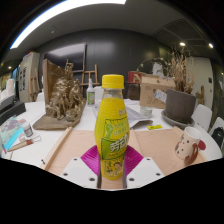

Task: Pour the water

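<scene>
Tool [112,172] clenched on capped yellow bottle [112,128] above worktop [160,145]; risk: cap blocks pouring.

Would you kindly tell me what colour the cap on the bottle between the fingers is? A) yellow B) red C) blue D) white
A: the bottle standing between the fingers carries a yellow cap, matching its yellow-green label.

The gripper [113,170] points forward and level, its two white fingers [82,173] spread to either side of the bottle [112,125], magenta pads [93,158] facing it.
</scene>
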The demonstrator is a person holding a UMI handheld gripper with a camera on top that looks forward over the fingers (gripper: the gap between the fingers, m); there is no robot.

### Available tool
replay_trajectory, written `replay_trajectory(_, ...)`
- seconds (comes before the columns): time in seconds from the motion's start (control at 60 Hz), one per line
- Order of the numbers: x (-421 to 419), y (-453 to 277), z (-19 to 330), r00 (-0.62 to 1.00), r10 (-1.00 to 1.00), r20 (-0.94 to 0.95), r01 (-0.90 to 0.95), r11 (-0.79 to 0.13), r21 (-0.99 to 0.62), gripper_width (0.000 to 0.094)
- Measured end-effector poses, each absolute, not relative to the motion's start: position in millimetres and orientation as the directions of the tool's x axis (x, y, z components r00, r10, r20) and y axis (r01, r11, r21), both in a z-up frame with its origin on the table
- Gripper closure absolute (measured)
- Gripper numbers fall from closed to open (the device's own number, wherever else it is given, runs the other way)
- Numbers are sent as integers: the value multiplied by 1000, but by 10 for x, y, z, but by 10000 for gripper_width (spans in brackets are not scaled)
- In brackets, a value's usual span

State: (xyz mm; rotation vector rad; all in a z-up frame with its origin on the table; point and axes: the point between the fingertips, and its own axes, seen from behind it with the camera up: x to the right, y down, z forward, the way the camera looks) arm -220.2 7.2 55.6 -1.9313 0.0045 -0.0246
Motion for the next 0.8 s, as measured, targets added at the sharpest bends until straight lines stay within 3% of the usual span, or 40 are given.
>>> replay_trajectory(0.167,-2249,38,639,996,5,-90,-82,-376,-923,665)
replay_trajectory(0.35,-2248,-5,1368,877,42,-478,-439,-331,-835,667)
replay_trajectory(0.45,-2156,17,1755,686,52,-725,-677,-318,-663,669)
replay_trajectory(0.567,-1892,52,2065,346,31,-938,-889,-308,-338,668)
replay_trajectory(0.8,-1220,232,1975,-157,-8,-988,-957,-244,154,668)
